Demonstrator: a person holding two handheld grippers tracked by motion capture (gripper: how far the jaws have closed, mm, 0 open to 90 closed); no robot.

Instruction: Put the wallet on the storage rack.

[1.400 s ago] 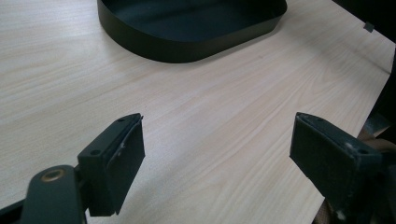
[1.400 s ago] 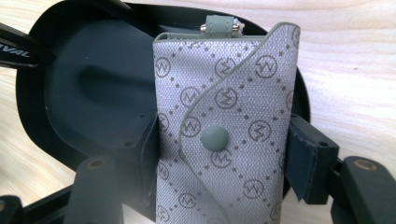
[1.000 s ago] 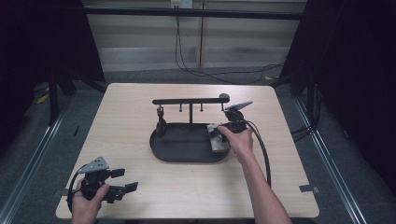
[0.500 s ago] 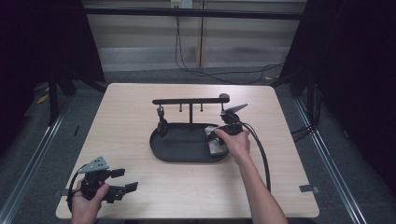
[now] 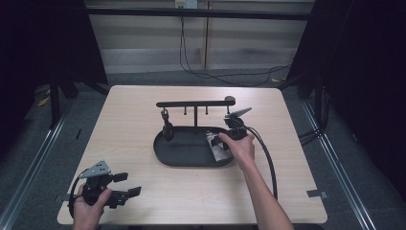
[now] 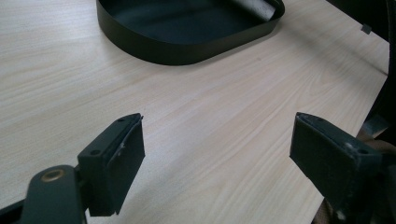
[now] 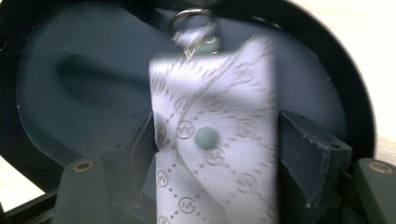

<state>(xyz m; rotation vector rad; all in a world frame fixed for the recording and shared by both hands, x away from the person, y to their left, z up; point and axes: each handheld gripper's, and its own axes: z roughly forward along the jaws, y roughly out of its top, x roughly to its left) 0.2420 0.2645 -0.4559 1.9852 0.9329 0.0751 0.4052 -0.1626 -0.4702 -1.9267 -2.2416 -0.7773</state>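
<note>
The right tongs (image 7: 215,140) have just been opening, the patterned pouch (image 7: 217,135) lying between the jaws in the black tray (image 5: 184,155). If a pad snags the fabric on withdrawal, the pouch could drag out. The hook stand (image 5: 195,104) crowds behind. The left tongs (image 6: 217,154) hang released over the desk (image 6: 205,107).

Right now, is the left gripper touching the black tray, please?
Apart: in the high view the left gripper sits near the table's front corner, bare wood between it and the tray.
</note>
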